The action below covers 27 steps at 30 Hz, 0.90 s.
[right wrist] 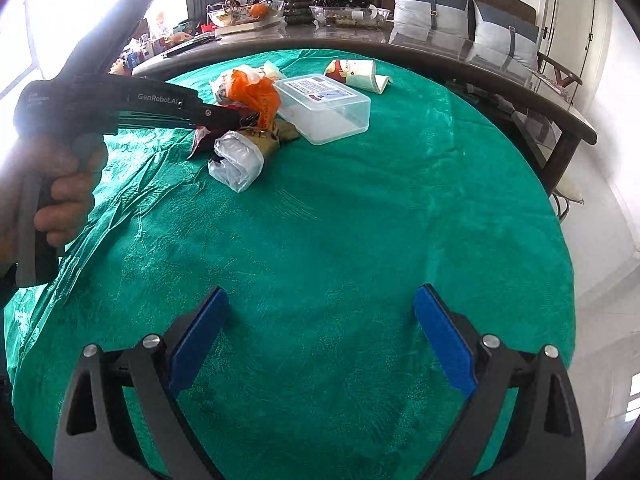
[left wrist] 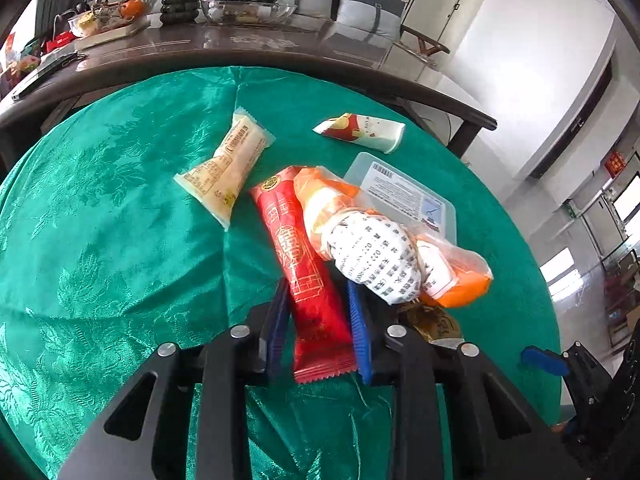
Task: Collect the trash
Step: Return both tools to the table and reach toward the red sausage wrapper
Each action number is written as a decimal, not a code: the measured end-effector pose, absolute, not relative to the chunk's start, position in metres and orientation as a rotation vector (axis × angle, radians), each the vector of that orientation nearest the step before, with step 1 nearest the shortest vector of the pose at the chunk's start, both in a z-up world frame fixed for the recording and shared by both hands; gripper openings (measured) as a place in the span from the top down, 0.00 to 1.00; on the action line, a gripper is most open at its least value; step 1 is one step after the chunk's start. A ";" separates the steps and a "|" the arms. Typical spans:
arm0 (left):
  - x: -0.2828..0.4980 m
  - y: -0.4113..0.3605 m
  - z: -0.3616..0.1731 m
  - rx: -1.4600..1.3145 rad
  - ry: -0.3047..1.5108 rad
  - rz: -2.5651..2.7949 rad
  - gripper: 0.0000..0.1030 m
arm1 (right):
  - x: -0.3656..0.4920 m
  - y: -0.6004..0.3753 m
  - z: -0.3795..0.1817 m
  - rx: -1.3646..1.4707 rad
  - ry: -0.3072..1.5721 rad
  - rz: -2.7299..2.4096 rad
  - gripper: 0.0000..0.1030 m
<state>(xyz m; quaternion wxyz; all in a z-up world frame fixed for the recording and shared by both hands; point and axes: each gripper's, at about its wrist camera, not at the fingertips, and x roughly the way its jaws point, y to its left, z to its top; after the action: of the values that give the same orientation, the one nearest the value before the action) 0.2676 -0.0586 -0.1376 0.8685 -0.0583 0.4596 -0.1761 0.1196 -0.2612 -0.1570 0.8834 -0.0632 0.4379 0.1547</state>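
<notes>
Left gripper (left wrist: 320,308): closed on the red wrapper (left wrist: 306,264), blue pads pressing both long sides near its crimped lower end.
Red wrapper: lying lengthwise on the green tablecloth (left wrist: 120,240), gold ornamental print and a round gold seal at the far end; characters not legible.
Right gripper (right wrist: 320,320): spread wide above bare cloth, holding nothing, well apart from the pile.
Writing on left tool body (right wrist: 160,98): "GenRobot.AI" in pale letters, seen from the right wrist view; smaller text further back too blurred to read.
Orange bag (left wrist: 460,280): touching the red wrapper's right side, wrapped round a white bundle (left wrist: 372,256) printed with black characters and digits, only "022" partly readable.
Clear plastic box (right wrist: 328,108): just behind the bag, lid label with barcode and fine print, unreadable.
Pale yellow packet (left wrist: 224,168): left of the red wrapper, apart from it, small print illegible.
Red-and-white wrapper (left wrist: 360,130): far side of the cloth, beside the box.
Brown wrapper (left wrist: 436,322): mostly hidden behind the left gripper's right finger.
Clear crumpled bag (right wrist: 238,162): visible only from the right wrist view.
Person's hand (right wrist: 68,196): cut off at the frame edge.
</notes>
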 end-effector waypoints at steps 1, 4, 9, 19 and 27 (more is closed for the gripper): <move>0.267 -0.060 -0.137 -0.108 0.957 -0.373 0.77 | 0.120 -0.261 -0.157 -0.131 0.912 0.322 0.11; 0.256 -0.055 -0.130 -0.082 0.955 -0.367 0.82 | 0.120 -0.261 -0.157 -0.131 0.911 0.322 0.11; 0.219 -0.030 -0.115 0.010 0.963 -0.303 0.82 | 0.120 -0.261 -0.157 -0.132 0.912 0.322 0.11; 0.174 0.005 -0.130 0.022 0.963 -0.225 0.51 | 0.120 -0.262 -0.157 -0.134 0.908 0.316 0.11; 0.175 0.006 -0.141 0.052 0.949 -0.177 0.31 | 0.121 -0.272 -0.156 -0.074 0.908 0.334 0.11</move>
<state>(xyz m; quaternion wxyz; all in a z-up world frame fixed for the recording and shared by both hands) 0.1754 0.0056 -0.1413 0.8855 0.0250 0.4562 -0.0850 0.1212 -0.2718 -0.1556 0.8846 -0.0354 0.4363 0.1606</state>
